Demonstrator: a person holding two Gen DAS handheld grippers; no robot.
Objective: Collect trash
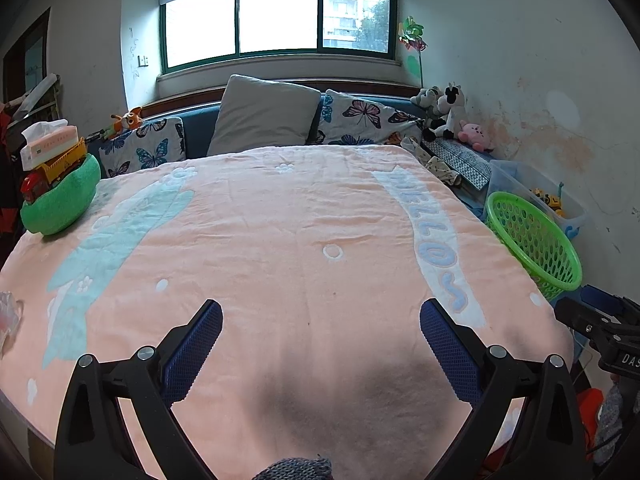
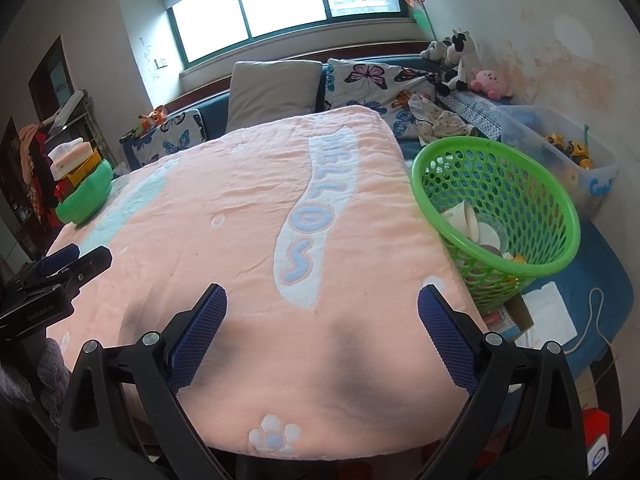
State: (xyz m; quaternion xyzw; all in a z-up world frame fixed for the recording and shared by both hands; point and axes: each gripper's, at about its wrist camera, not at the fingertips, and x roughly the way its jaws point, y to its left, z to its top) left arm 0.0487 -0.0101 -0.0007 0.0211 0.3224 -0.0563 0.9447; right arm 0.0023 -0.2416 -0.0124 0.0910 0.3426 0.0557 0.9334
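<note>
A green mesh basket [image 2: 504, 200] stands at the right edge of the pink blanket [image 2: 248, 220]. It holds paper cups [image 2: 468, 220] and other trash. The basket also shows in the left wrist view [image 1: 532, 240] at the right. My left gripper [image 1: 320, 312] is open and empty above the near part of the blanket [image 1: 280, 240]. My right gripper [image 2: 322, 300] is open and empty above the blanket's near right part, left of the basket. A crumpled pale item [image 1: 8, 316] lies at the blanket's left edge in the left wrist view.
A green plush bowl [image 1: 60, 196] with a toy truck and tissue box sits at the far left. Pillows [image 1: 260, 112] and plush toys [image 1: 444, 112] line the back. A clear bin [image 2: 560, 152] of toys stands behind the basket. Papers [image 2: 548, 316] lie on the blue mat below the basket.
</note>
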